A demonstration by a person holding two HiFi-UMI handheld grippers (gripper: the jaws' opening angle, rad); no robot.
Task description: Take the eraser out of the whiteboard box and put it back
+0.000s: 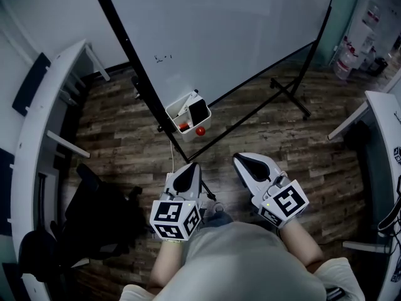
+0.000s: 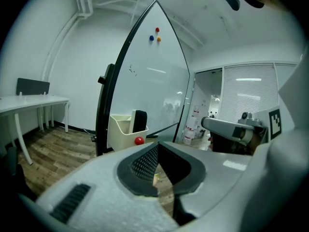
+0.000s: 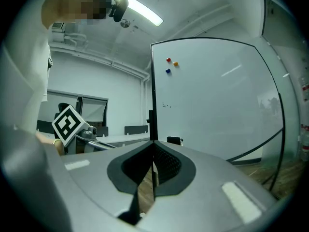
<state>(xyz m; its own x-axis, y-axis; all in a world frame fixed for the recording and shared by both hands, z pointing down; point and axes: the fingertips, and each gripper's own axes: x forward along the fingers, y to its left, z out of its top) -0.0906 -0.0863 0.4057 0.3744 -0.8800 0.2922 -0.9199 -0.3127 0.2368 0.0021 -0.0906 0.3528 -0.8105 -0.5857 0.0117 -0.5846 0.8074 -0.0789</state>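
Only eraser (image 2: 139,121) top vis. above box (image 2: 118,135) rim.

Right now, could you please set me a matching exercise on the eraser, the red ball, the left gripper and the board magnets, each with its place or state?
1. eraser
2. red ball
3. left gripper
4. three magnets

A. shut, holding nothing
B. on the outside of the white box
C. upright inside the box
D. high on the whiteboard

Pairs: 1-C, 2-B, 3-A, 4-D
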